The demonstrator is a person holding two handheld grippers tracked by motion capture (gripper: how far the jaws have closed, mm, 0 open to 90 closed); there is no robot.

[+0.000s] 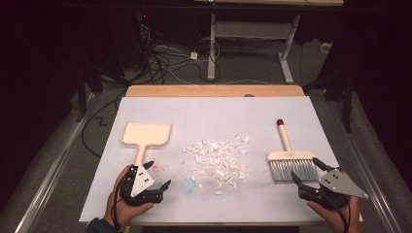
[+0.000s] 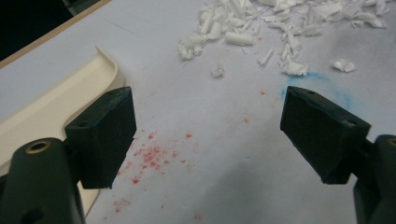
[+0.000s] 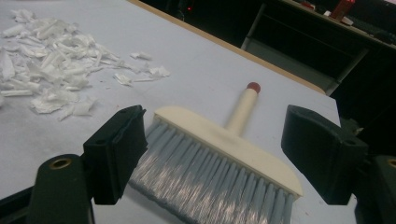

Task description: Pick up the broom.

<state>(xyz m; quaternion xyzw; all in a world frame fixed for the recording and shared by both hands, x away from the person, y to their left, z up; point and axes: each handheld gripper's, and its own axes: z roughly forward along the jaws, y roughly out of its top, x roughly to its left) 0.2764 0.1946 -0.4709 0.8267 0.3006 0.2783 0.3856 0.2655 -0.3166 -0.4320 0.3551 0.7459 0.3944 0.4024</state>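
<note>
A cream dustpan lies at the left of the white board, handle toward me. My left gripper is open just right of that handle, with nothing between its jaws. A pile of white paper scraps covers the middle. At the right lies a hand brush with grey bristles and a red-tipped cream handle. My right gripper is open, its jaws standing either side of the bristle end without touching it.
The white board rests on a wooden table whose far edge shows. Red specks and a blue smudge mark the board near the left gripper. Beyond are cables and a desk frame on the floor.
</note>
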